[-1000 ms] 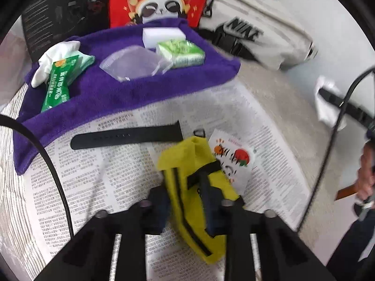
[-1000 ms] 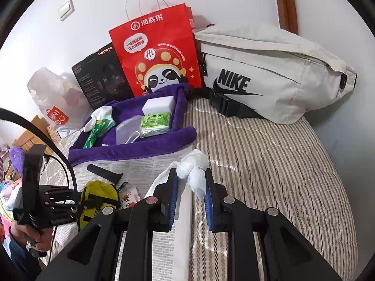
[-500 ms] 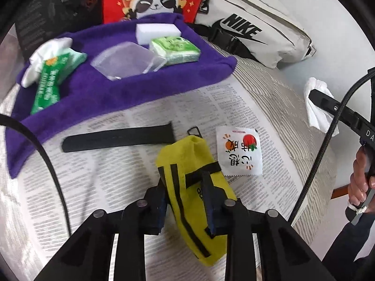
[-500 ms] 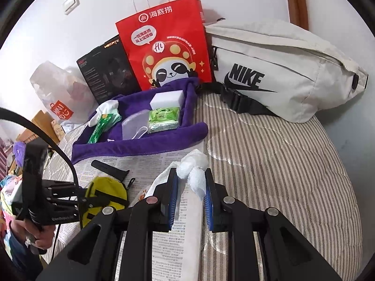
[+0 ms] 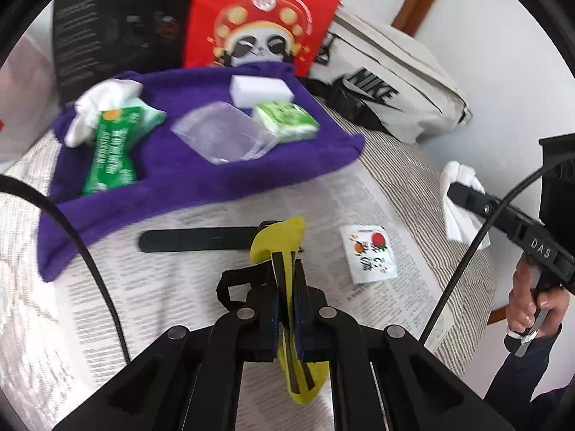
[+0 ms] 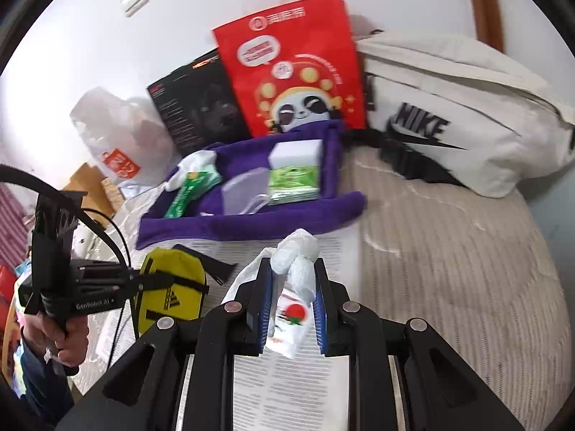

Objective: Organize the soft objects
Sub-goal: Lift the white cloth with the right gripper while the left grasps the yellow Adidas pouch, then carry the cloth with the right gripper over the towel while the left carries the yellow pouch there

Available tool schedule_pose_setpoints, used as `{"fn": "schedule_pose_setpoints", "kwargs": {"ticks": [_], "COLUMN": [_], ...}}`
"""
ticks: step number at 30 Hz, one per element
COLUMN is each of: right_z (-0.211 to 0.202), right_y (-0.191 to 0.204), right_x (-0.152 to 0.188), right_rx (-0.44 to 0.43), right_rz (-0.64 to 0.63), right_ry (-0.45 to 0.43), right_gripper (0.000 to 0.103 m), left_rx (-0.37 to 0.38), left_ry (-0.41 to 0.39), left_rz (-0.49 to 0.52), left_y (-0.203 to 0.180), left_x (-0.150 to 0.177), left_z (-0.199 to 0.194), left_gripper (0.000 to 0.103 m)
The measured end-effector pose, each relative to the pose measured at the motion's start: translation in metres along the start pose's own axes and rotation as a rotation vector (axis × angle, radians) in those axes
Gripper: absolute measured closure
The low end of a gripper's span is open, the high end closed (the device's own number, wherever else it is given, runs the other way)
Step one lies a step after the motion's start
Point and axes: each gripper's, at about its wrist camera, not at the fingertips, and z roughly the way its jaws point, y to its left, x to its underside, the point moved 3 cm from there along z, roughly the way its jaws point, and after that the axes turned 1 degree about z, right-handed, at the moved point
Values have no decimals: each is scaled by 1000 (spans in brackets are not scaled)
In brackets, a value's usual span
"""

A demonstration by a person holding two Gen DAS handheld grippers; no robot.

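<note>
My left gripper (image 5: 286, 318) is shut on a yellow pouch with black stripes (image 5: 278, 242) and holds it lifted off the newspaper; it also shows in the right wrist view (image 6: 172, 289). My right gripper (image 6: 291, 309) is shut on a knotted white cloth (image 6: 296, 255), which also shows at the right of the left wrist view (image 5: 458, 194). A purple towel (image 5: 187, 176) lies behind, carrying a green tissue pack (image 5: 285, 122), a white sponge block (image 5: 260, 88), a clear plastic pouch (image 5: 222, 136) and a long green wipes pack (image 5: 111, 151).
A black watch strap (image 5: 194, 240) and a small white sachet (image 5: 370, 258) lie on the newspaper (image 5: 161, 305). A red panda bag (image 6: 291, 68), a black box (image 6: 194, 104) and a white Nike bag (image 6: 460, 115) stand along the wall.
My left gripper closed on the yellow pouch and lifted it upright off the newspaper. My right gripper kept hold of the white cloth and moved forward over the sachet.
</note>
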Motion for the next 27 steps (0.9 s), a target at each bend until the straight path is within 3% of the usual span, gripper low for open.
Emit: {"fn": "schedule_pose_setpoints", "kwargs": {"ticks": [7,19,27], "right_z": [18,39,58], "right_y": [27,51,64], "right_x": [-4,-21,-52], "right_rx": [-38,-45,-37], "right_rz": [-41,-102,-138], "right_ry": [34,49,45], "right_gripper": [82,82,82], "left_rx": [-32,-60,-51], "left_ry": [-52,-100,-135], "left_rz": [-49,-60,-72], "left_y": [29,54,68], "left_x": [-6,-17,-36], "left_z": [-26,-37,-45], "left_gripper": [97,97,97]}}
